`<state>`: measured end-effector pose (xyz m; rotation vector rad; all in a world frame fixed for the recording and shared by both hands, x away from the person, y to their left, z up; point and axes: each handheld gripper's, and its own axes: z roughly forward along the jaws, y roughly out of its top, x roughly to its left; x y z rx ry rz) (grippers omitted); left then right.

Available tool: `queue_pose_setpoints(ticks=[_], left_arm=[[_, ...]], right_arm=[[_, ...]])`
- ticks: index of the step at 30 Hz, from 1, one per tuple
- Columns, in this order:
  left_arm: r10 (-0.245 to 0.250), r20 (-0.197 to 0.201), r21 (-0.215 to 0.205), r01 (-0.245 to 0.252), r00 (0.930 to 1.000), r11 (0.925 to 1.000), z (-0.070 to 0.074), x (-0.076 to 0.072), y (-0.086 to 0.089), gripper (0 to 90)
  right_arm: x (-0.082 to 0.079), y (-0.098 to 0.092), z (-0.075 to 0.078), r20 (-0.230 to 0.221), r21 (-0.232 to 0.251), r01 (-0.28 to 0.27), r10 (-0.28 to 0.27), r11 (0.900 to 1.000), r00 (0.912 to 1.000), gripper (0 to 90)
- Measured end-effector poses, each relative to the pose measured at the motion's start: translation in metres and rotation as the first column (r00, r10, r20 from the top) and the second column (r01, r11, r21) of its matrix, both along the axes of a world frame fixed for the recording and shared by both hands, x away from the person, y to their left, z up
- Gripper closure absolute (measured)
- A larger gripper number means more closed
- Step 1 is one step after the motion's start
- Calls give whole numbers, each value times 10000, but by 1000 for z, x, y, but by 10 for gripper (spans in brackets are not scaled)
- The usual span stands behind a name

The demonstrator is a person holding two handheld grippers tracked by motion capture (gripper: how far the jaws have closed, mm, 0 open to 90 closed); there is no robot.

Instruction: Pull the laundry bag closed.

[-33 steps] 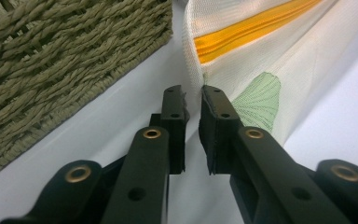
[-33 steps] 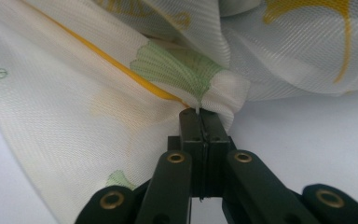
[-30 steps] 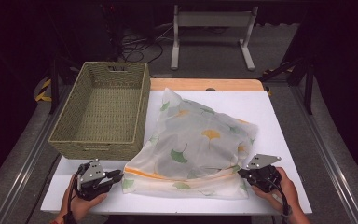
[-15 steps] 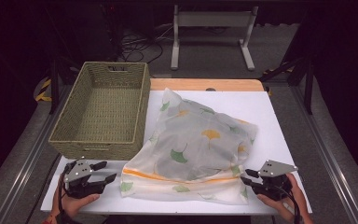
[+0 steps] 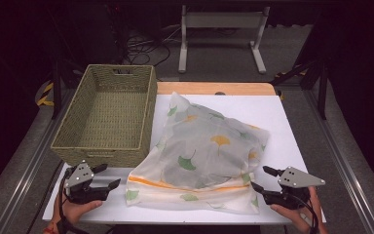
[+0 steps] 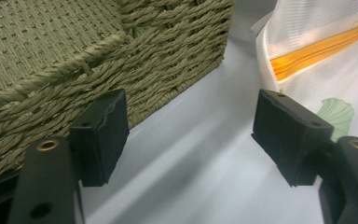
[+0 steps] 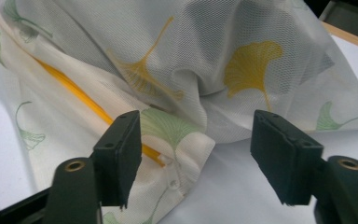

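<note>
Both sets of fingers have just been opening and stand released, nothing between them: left gripper (image 5: 108, 177) beside the mesh bag (image 5: 209, 151), right gripper (image 5: 262, 179) at its zipped corner. Contents blurred behind mesh. The bag lies on the worktop (image 5: 282, 117) beside the wicker basket (image 5: 109, 113), empty

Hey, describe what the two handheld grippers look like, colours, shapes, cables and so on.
Both are black. The left gripper and the right gripper each carry a grey three-cornered plate on top, with a black cable trailing toward the person. Each has two blocky black jaws with flat rectangular pads, and brass-coloured rivets sit in the jaw arms. No sleeves are visible.
</note>
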<state>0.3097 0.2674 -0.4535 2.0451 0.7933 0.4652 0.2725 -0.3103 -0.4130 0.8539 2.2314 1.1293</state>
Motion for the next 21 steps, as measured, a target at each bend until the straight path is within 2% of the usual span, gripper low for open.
queue_pose_setpoints(ticks=[3,8,9,11,13,17,21], left_arm=[[18,-17,23,-18,10000,10000,0,1,-2,216],[-41,-182,28,42,9998,10000,-2,3,-5,153],[-84,-267,-58,83,9996,9999,-2,3,-6,133],[-76,-316,-66,74,9995,10000,-3,4,-7,116],[-205,-474,-170,197,9987,9997,-4,4,-8,102],[-294,-634,-84,289,9976,9995,-6,4,-12,70],[-447,-660,-71,443,9968,9990,-6,3,-14,54]], right_arm=[[3,-5,1,144,308,261,-266,9992,9995,252],[2,-9,2,62,467,107,-110,9989,9999,174],[2,-10,1,-120,478,166,-160,9987,9998,133],[3,-10,-1,-246,500,153,-141,9986,9996,124],[5,-9,-5,-550,341,129,-110,9993,9984,87],[10,-2,-15,-1009,-180,-144,125,9997,9948,65],[15,-1,-25,-1167,-582,-139,71,9982,9931,58]])
